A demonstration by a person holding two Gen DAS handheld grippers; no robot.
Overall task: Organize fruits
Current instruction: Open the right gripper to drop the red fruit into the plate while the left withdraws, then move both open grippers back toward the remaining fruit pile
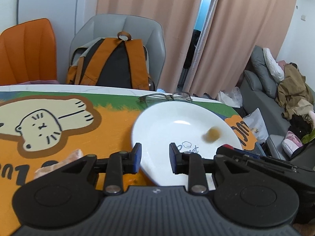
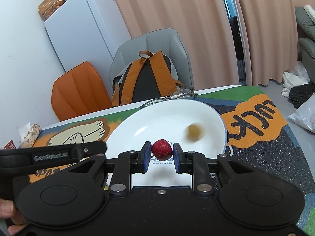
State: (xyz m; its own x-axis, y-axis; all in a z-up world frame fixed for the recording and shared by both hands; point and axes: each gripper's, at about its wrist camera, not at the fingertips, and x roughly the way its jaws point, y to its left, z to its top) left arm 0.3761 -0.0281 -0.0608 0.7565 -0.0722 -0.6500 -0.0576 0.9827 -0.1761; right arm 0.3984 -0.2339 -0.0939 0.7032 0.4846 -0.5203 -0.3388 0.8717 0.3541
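Note:
A white plate (image 1: 157,125) (image 2: 169,116) lies on the cartoon mat. A small yellow-brown fruit (image 1: 212,134) (image 2: 194,132), blurred, is on the plate's right side. My left gripper (image 1: 155,152) is open and empty over the plate's near left rim. My right gripper (image 2: 162,151) is shut on a small red fruit (image 2: 161,149) just above the plate's near part. An orange fruit (image 1: 131,181) shows partly under the left gripper, beside a pinkish piece (image 1: 59,164).
Glasses (image 1: 165,97) (image 2: 173,96) lie behind the plate near the table's far edge. A grey chair with an orange backpack (image 1: 112,66) and an orange chair (image 1: 27,51) stand behind. The left gripper's body (image 2: 53,155) is left of the right one.

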